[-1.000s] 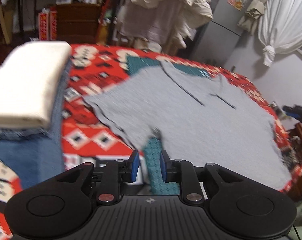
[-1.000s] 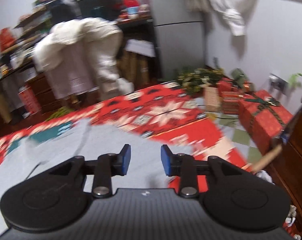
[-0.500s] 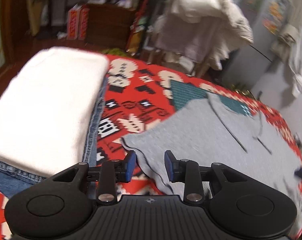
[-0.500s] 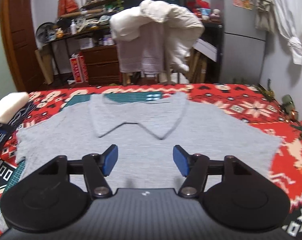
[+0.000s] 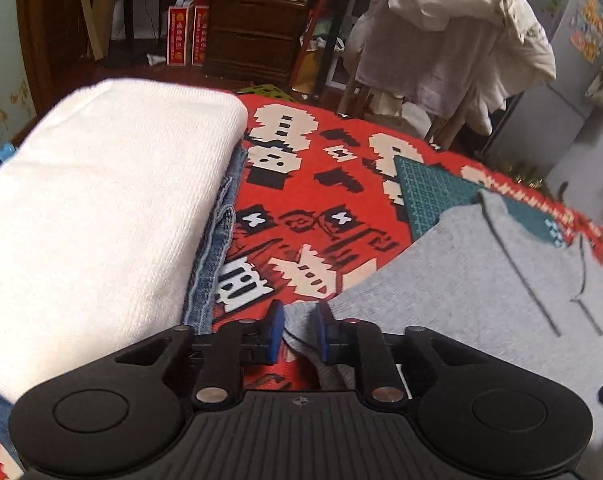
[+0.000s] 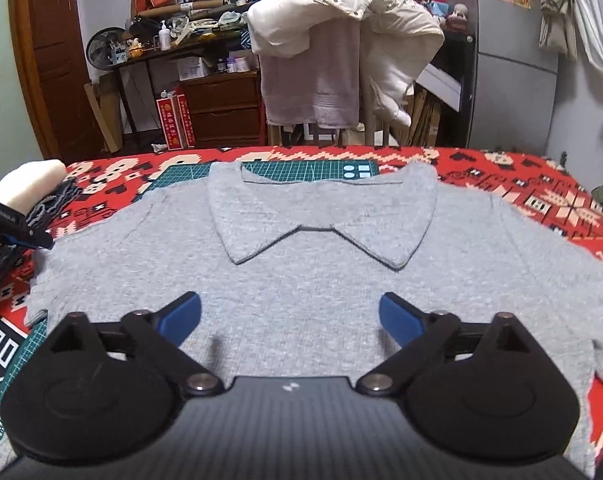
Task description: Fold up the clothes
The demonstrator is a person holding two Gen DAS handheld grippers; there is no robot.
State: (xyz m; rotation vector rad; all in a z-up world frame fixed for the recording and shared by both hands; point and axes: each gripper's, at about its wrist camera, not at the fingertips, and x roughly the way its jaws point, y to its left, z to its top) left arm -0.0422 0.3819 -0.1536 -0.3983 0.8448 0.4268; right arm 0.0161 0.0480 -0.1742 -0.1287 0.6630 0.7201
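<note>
**Reaching for a grey shirt's sleeve**

Lying flat on the patterned red cloth that covers the counter, the grey shirt has its collar toward the far edge. The left gripper sits at the shirt's left sleeve edge, jaws narrowly apart with a fold of grey fabric between them, not yet pinched. The right gripper hovers over the shirt's middle, jaws spread wide, holding nothing. A white towel rests on folded jeans at the counter's left edge.

My left wrist view sits low at the flat grey knit polo shirt's sleeve edge; my right view faces its collar squarely; both share it.
</note>
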